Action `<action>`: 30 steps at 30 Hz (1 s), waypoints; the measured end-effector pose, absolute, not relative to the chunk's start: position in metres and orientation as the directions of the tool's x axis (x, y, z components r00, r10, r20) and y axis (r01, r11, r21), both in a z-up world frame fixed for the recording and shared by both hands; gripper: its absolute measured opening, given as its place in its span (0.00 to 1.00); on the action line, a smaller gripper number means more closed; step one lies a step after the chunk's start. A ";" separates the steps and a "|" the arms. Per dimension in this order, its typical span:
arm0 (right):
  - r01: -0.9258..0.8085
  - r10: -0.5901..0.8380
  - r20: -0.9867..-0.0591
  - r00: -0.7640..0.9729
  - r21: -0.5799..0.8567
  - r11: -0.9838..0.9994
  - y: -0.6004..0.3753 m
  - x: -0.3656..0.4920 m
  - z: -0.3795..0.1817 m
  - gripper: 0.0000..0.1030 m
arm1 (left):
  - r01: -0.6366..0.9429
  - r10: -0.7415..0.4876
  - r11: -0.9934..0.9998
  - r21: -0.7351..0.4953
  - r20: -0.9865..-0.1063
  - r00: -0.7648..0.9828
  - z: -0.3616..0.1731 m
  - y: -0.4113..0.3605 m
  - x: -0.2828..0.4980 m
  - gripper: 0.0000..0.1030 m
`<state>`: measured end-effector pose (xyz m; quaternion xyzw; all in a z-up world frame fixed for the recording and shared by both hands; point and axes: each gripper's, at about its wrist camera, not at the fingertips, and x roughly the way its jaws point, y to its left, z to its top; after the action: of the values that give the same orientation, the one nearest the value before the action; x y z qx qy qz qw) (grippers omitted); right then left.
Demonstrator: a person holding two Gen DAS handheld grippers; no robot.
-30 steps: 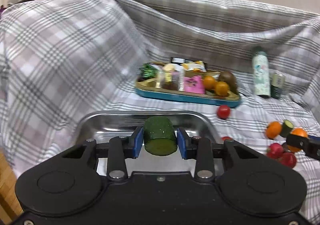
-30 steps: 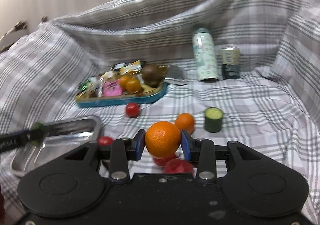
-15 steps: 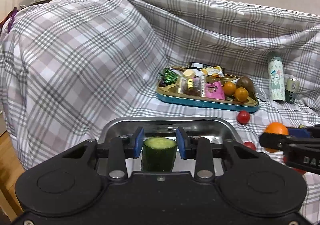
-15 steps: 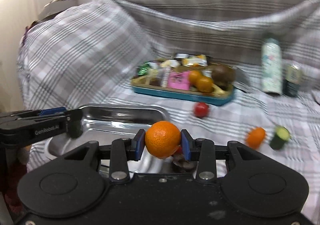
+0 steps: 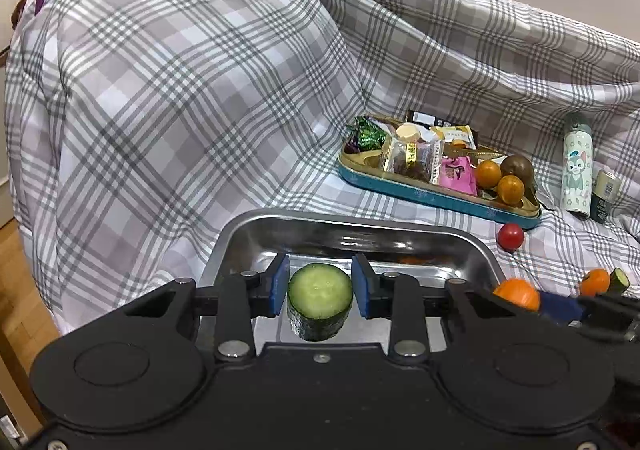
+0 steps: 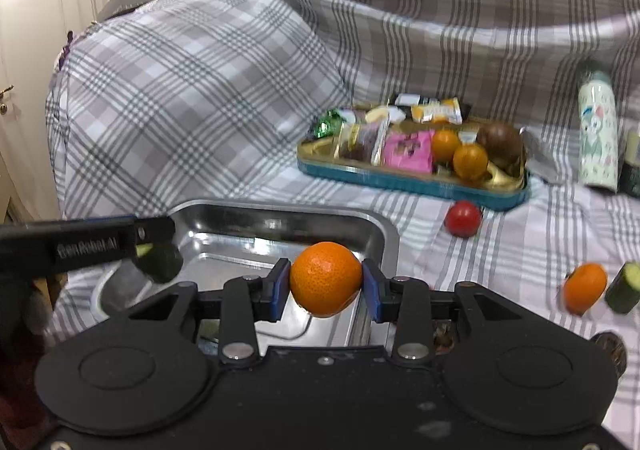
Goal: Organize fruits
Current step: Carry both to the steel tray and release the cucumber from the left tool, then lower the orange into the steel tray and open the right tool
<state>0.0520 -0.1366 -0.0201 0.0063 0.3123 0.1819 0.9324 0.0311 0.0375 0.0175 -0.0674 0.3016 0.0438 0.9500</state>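
Observation:
My left gripper (image 5: 320, 292) is shut on a green cucumber chunk (image 5: 320, 302) and holds it over the near part of the steel tray (image 5: 360, 226). My right gripper (image 6: 325, 284) is shut on an orange (image 6: 326, 278) above the steel tray's (image 6: 280, 218) right rim. The left gripper with the cucumber also shows in the right wrist view (image 6: 160, 260), at the tray's left side. The held orange shows in the left wrist view (image 5: 516, 293) by the tray's right edge. A loose orange (image 6: 585, 287), a second cucumber chunk (image 6: 625, 287) and a red tomato (image 6: 463, 219) lie on the cloth.
A blue-rimmed snack tray (image 5: 436, 198) with sweets, two oranges and a brown fruit stands behind. A white bottle (image 5: 577, 168) and a dark can (image 5: 604, 190) stand at the right. Plaid cloth rises steeply at left and behind; wooden floor lies at far left.
Both grippers have moved left and closer over the steel tray, each keeping its fruit. The cucumber chunk has tilted so its cut face points up at me.

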 end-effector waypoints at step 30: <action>-0.379 0.373 -0.566 0.735 0.112 0.918 -0.127 0.043 -0.021 0.41 | -0.130 0.073 0.989 -0.063 -0.558 0.826 0.018 0.029 0.029 0.41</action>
<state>0.0430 -0.1268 -0.0210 -0.0053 0.3028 0.2019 0.9314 0.0291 0.0295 0.0184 -0.0492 0.2897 0.0534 0.9544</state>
